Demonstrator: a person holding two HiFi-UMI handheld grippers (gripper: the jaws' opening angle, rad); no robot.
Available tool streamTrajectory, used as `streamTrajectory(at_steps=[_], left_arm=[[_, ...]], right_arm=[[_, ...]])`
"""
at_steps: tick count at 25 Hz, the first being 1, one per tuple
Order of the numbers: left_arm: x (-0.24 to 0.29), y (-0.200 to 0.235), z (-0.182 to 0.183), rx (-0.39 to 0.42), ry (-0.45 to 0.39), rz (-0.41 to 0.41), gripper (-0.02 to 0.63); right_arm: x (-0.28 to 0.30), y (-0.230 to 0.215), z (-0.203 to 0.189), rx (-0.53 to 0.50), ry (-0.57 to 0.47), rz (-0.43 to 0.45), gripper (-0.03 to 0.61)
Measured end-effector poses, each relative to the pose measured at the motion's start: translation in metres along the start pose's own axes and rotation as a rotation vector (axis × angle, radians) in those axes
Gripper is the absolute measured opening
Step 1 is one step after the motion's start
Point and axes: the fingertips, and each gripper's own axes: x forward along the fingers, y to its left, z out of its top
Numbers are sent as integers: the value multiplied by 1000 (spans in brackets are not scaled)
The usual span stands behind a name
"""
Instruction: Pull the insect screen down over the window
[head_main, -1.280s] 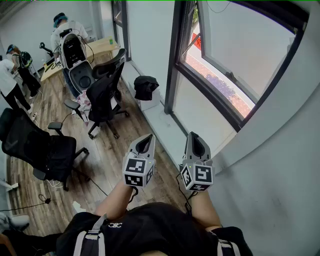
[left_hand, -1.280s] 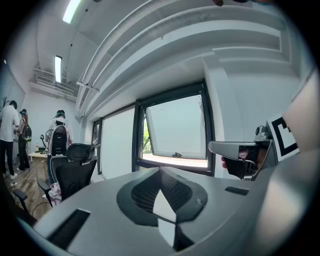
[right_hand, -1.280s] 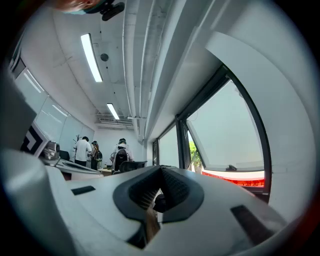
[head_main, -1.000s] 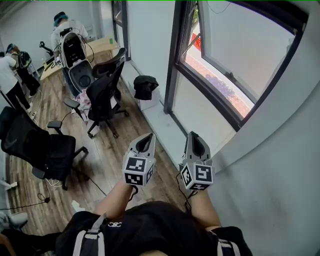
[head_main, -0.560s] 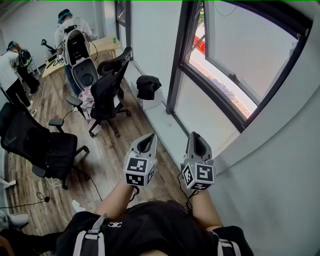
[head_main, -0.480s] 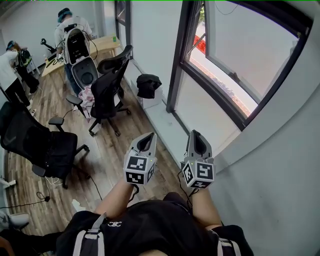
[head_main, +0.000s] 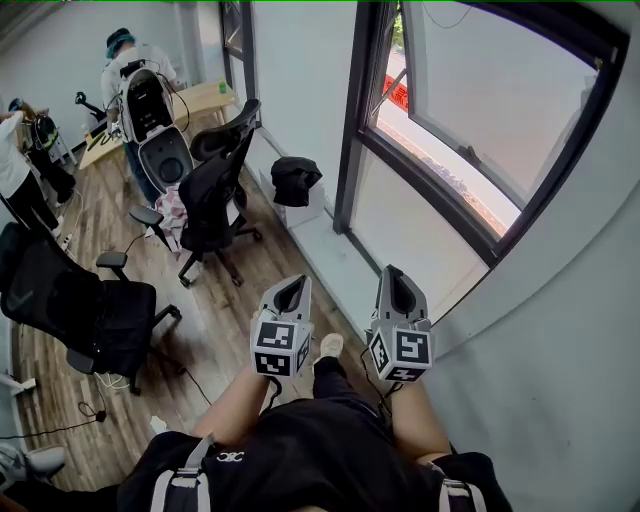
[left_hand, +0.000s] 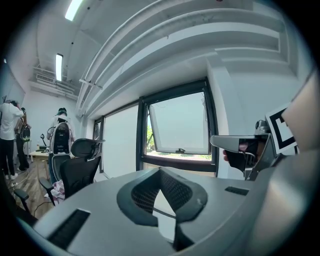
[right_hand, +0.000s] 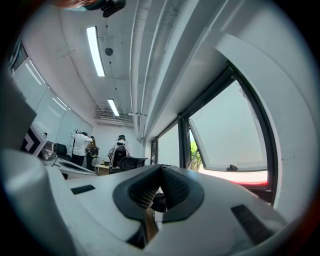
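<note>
Grippers first: the left gripper (head_main: 289, 291) and the right gripper (head_main: 398, 288) are held side by side above the person's dark shirt (head_main: 300, 450), each with its jaws pressed together on nothing — their own views show the tips meeting with only the room beyond. The window (head_main: 460, 140) stands up and to the right of them, well apart, with its sash (head_main: 505, 90) tilted open. Its top is cut off at the edge of the head view, and the insect screen cannot be made out there. Further back stand black office chairs (head_main: 215, 190) and people at a desk (head_main: 205, 97) — small, one half cut off at the left edge.
</note>
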Motion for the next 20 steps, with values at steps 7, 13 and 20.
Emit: streamTrajectory(at_steps=[7,13,20], left_arm=[[68,39,11,15,-29,23,14],[149,63,19,20,-22,18,14],[262,84,29,18,1,5,14]], right_arm=[[77,-23,-9,1,-30,2,3],[157,-50,-15,-11,-36,9,3],[248,-114,-31,8,-10,-32,3]])
